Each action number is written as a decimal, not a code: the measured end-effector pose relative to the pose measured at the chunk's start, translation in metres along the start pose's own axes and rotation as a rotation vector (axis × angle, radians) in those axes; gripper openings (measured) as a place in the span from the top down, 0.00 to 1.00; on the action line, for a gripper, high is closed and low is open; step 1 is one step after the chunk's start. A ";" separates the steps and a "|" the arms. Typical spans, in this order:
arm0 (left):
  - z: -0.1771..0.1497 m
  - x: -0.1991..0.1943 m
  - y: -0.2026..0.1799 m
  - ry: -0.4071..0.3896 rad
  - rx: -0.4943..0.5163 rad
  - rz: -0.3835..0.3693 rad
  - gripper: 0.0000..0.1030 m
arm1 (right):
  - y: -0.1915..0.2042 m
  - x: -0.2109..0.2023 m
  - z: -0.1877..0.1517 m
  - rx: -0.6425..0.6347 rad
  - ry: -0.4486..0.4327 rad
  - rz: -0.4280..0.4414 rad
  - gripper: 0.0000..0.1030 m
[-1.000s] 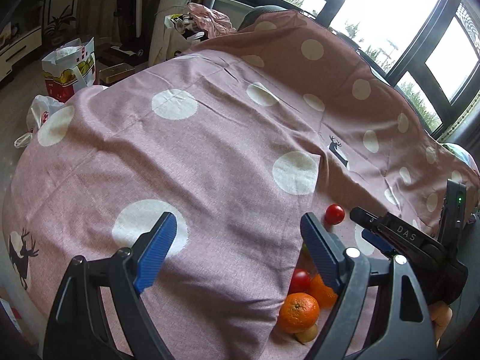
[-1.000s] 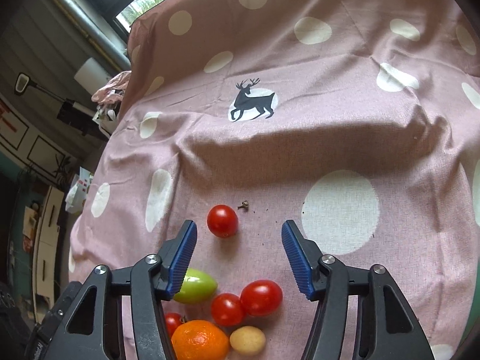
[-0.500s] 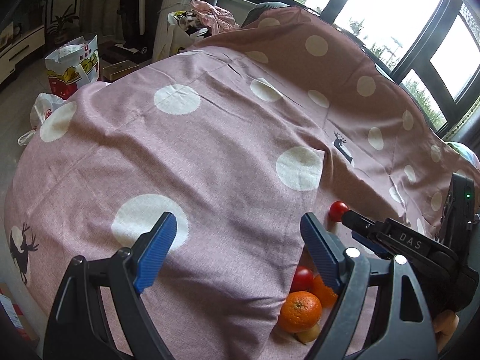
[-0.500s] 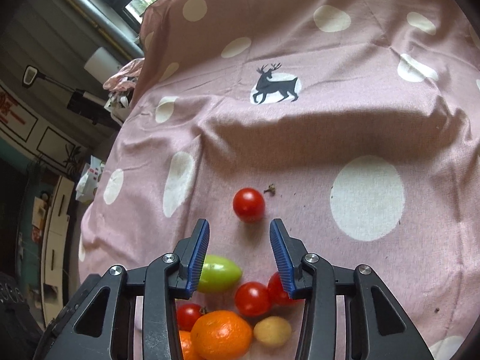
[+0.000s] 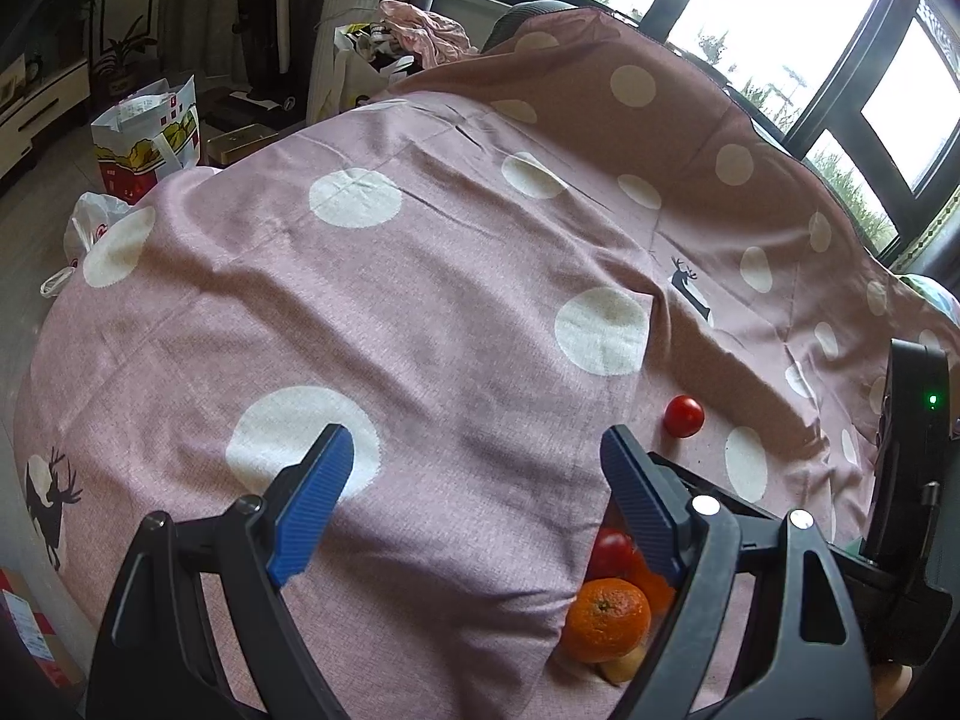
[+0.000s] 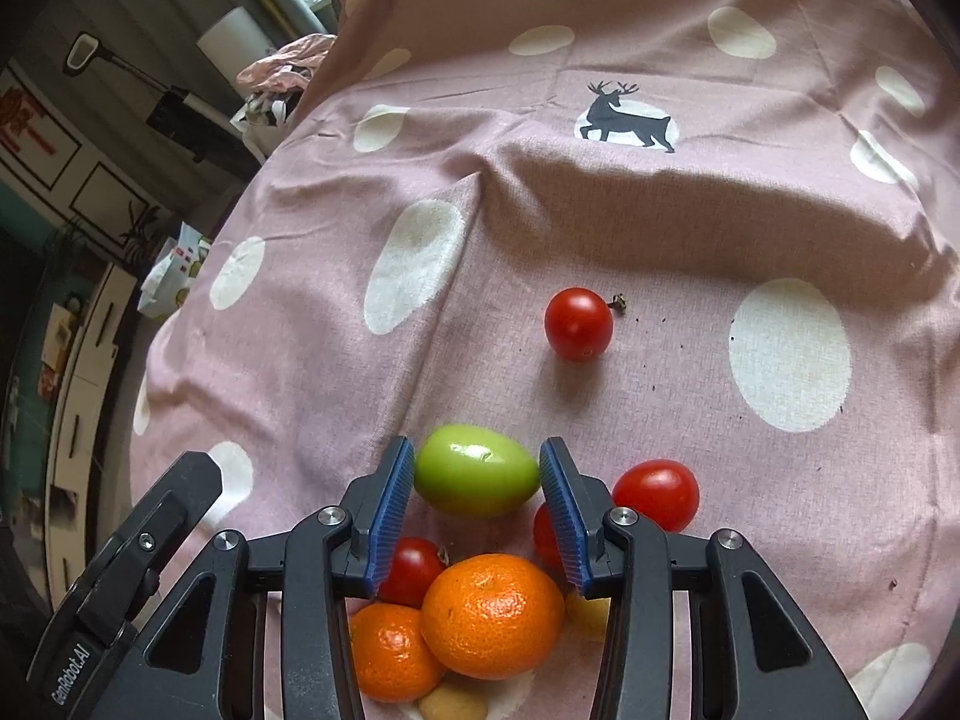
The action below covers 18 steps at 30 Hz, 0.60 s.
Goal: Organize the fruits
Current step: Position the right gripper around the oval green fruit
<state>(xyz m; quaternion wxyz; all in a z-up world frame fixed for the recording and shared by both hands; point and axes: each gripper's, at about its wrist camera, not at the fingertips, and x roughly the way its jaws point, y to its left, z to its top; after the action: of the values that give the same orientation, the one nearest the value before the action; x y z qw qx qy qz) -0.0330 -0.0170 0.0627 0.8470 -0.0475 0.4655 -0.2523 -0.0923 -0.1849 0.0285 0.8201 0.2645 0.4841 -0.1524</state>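
Observation:
In the right wrist view my right gripper (image 6: pixel 477 474) has its blue pads on both sides of a green oval fruit (image 6: pixel 475 469), touching or nearly touching it, low over a pile on the pink spotted cloth (image 6: pixel 660 222). Below it lie two oranges (image 6: pixel 492 615), several red tomatoes (image 6: pixel 657 493) and a small yellow-brown fruit (image 6: pixel 453 705). One red tomato (image 6: pixel 578 324) lies alone farther out. My left gripper (image 5: pixel 474 480) is open and empty above the cloth, left of the pile; an orange (image 5: pixel 606 618) and the lone tomato (image 5: pixel 684 415) show there.
A raised fold of cloth (image 5: pixel 510 420) runs just left of the fruit pile. Off the far left edge stand a printed paper bag (image 5: pixel 147 141) and a white plastic bag (image 5: pixel 84 228) on the floor. Windows (image 5: pixel 780 30) lie beyond the cloth.
My right gripper has dropped toward the pile and narrowed from wide open until its pads sit against the green fruit. The left gripper has barely moved.

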 end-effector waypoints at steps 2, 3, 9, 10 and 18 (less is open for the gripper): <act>-0.001 -0.001 -0.003 -0.003 0.007 0.005 0.18 | 0.000 0.000 0.000 0.005 -0.005 0.002 0.56; -0.001 -0.001 -0.004 -0.005 0.013 0.005 0.18 | -0.001 0.000 -0.001 0.010 -0.005 0.002 0.56; -0.004 -0.002 -0.010 -0.020 0.044 0.033 0.19 | 0.001 0.012 -0.005 0.009 0.034 0.028 0.56; -0.004 -0.002 -0.010 -0.016 0.046 0.031 0.19 | 0.001 0.012 -0.005 0.015 0.027 0.026 0.56; -0.008 -0.009 -0.023 -0.025 0.079 -0.020 0.19 | -0.015 -0.028 -0.016 0.068 -0.068 0.057 0.56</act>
<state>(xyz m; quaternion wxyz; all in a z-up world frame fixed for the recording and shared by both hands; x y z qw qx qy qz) -0.0522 -0.0313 0.0728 0.8513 -0.0217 0.4443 -0.2781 -0.1249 -0.1880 0.0422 0.8306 0.3004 0.4428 -0.1543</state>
